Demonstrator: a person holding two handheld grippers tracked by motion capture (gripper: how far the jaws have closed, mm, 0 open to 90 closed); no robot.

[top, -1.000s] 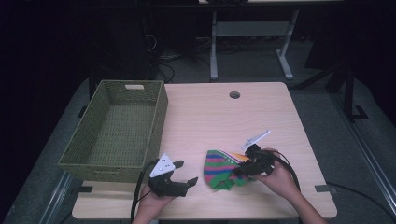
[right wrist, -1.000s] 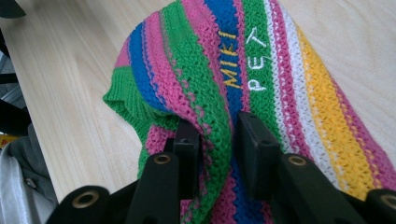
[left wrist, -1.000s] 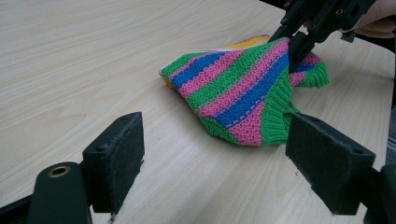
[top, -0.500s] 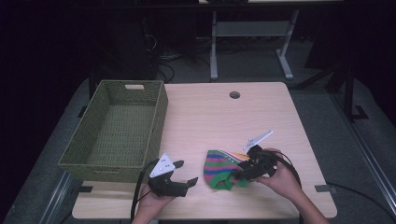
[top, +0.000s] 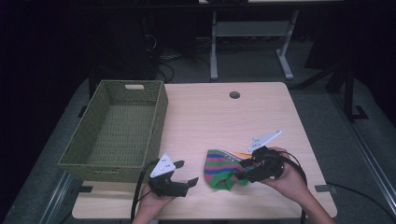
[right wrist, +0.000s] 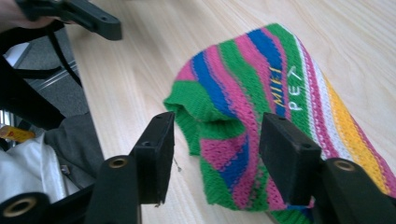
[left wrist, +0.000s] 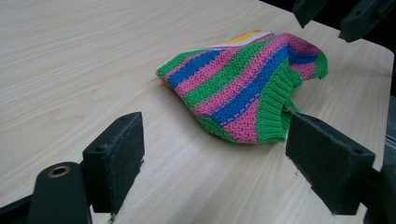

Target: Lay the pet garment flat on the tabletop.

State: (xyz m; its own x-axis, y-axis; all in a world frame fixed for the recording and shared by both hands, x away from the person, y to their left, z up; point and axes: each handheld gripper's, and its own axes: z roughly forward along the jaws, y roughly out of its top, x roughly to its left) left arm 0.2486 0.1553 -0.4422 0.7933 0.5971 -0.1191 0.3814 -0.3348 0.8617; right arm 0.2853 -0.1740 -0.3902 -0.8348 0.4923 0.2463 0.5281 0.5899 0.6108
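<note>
Both jaws stand apart on each gripper, nothing clamped. Right gripper [top: 246,169] straddles the near edge of the striped knit piece [top: 224,167]; in the right gripper view its two pads [right wrist: 156,154] sit either side of the green cuff, one over the fabric, the other over bare wood, not pinching. Left gripper [top: 183,179] is parted too, resting near the front edge of the table [top: 196,116], just beside the knit piece but apart from it; the left gripper view has the knit [left wrist: 247,88] lying between and beyond its pads.

Knit piece lies flat and partly folded on the table, front-right of centre, well apart from the woven basket [top: 116,128] at the left, which looks bare inside.

Judged step: closing in on the cuff for a pick.

Risks: the right pads could close on one layer only, so the piece unfolds or drags instead of lifting. A pad could scrape the tabletop and push the fabric away. Loose knit may snag on a pad edge. If the left one closes late, the piece may sag and slip out.
</note>
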